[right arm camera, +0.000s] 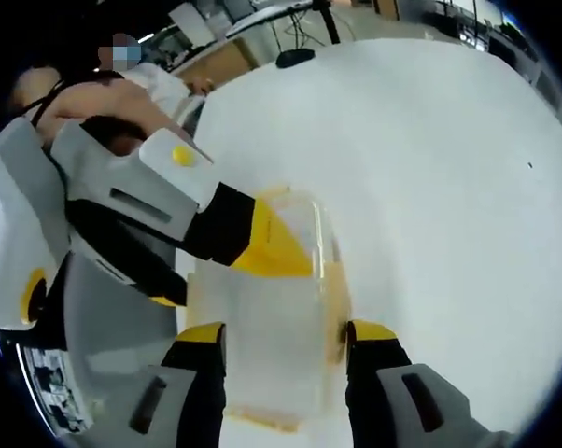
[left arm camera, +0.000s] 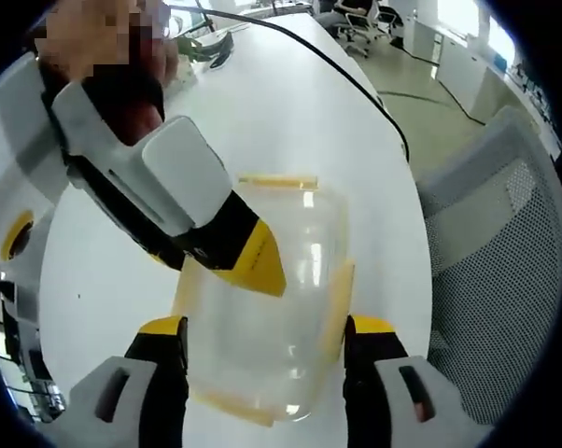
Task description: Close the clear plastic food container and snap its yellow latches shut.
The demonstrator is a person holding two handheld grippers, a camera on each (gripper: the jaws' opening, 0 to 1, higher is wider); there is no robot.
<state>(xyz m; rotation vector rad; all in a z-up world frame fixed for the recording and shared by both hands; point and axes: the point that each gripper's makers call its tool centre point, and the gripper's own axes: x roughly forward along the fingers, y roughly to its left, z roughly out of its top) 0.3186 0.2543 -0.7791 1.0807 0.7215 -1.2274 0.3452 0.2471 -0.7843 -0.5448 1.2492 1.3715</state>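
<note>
My left gripper (left arm camera: 265,338) hangs over the clear plastic container (left arm camera: 267,308), jaws spread wide, one yellow-tipped finger (left arm camera: 165,329) at each long side of the box. The container sits on the white table (left arm camera: 290,112), lid down on it. Yellow latches show along its edges: one at the far end (left arm camera: 278,181), one on the side by my right-hand finger (left arm camera: 338,308), one at the near end (left arm camera: 236,406).

My right gripper (left arm camera: 255,257) comes into the left gripper view from the upper left, its yellow tip resting on the lid near the left edge. I cannot tell whether its jaws are apart or together from here.

In the right gripper view, my right gripper (right arm camera: 283,338) straddles the same container (right arm camera: 262,327), jaws spread, nothing pinched. The left gripper (right arm camera: 267,247) reaches in there, yellow tip on the lid's far part (contact looks real, but the plastic is clear and glare muddies it).

A black cable (left arm camera: 337,70) runs across the table. A grey mesh chair (left arm camera: 500,261) stands at the table's right edge.
</note>
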